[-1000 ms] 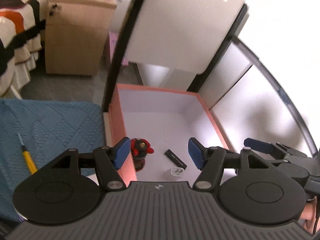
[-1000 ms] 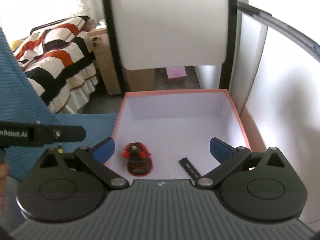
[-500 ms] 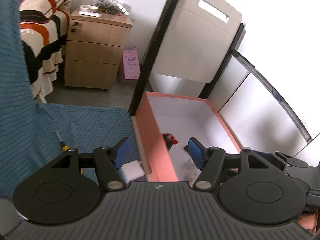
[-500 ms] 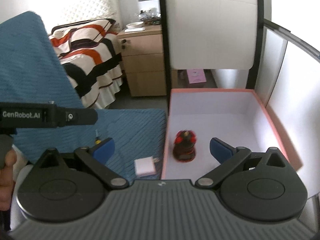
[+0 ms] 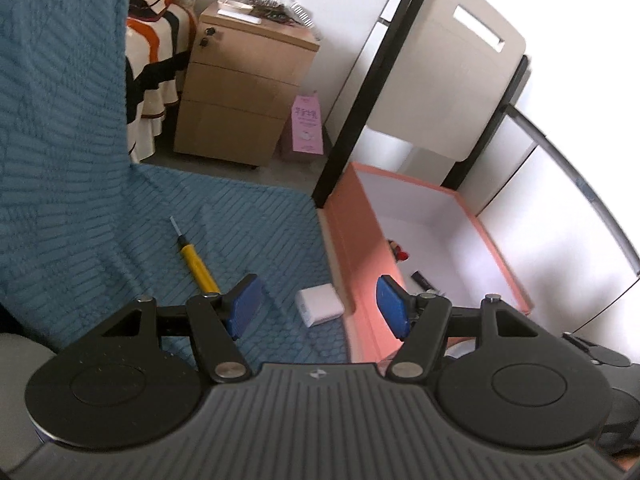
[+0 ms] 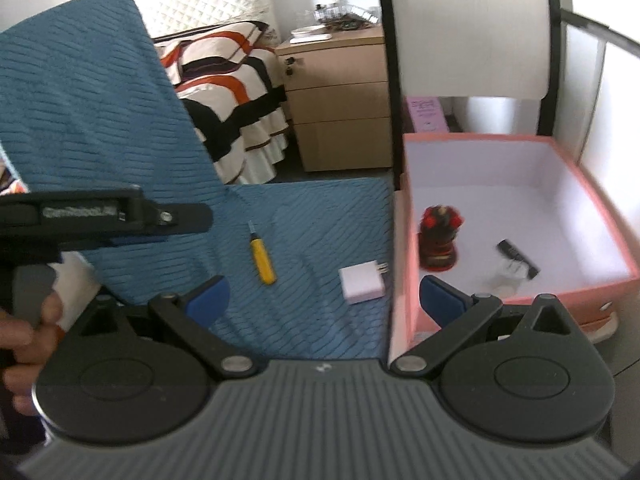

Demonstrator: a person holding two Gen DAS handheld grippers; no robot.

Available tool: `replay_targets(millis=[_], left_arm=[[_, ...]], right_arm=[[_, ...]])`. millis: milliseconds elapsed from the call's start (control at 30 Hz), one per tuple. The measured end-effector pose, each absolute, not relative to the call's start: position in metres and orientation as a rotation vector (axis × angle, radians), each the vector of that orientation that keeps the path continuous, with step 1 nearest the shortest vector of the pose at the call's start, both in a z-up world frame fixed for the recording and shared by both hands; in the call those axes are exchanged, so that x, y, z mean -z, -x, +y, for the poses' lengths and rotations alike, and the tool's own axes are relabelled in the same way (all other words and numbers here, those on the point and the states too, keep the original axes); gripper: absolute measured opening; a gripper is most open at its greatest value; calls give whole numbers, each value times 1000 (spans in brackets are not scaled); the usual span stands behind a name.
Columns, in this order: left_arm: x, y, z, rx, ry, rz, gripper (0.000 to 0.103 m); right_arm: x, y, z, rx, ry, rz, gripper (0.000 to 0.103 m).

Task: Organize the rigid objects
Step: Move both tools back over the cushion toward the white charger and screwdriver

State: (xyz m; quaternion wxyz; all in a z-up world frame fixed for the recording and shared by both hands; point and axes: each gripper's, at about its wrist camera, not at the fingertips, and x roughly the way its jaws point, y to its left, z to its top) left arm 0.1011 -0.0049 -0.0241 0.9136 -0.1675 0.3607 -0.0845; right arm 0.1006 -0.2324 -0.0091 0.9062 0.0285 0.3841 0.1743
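A white plug adapter (image 5: 320,305) (image 6: 361,285) and a yellow-handled screwdriver (image 5: 196,266) (image 6: 262,258) lie on the blue quilted cover (image 5: 248,216) (image 6: 312,216). Beside them stands a pink box (image 5: 352,248) (image 6: 604,216) with a white inside, holding a red and black figurine (image 6: 438,238) (image 5: 398,250), a black stick (image 6: 518,264) (image 5: 422,280) and a small clear piece (image 6: 506,274). My left gripper (image 5: 320,312) hovers open just short of the adapter. My right gripper (image 6: 320,298) is open too, above the cover's near edge, empty.
A wooden drawer unit (image 5: 240,92) (image 6: 340,96) stands behind, with a striped bed (image 6: 224,80) to its left and a pink carton (image 5: 307,124) on the floor. A white chair back (image 5: 448,64) rises behind the box. A hand (image 6: 24,344) holds the left gripper's handle.
Both grippers have swung left from over the pink box to over the blue cover. The adapter and the screwdriver have come into full view; the box now sits to the right.
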Motion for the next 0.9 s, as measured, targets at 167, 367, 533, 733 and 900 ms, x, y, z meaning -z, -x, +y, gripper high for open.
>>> replay_targets(millis=[167,367,533,733,900], left_arm=[[54,-102,3,155,368,767,69],[94,-109,13,140,407,811,69],[120,-120,22,125,401,822,69],[150,-140,41,79,439,798,69],[176,-160,52,59,428,787,69]], right_arm=[[27,-93,-227,-352,-43,799,103],[54,-89,-219,-347,-78,816,103],[71,-88,-204,-372,-55,801,103],[85,-93,-190,-408,-10,780,103],[102,-102,-181,-413,31,776,95]])
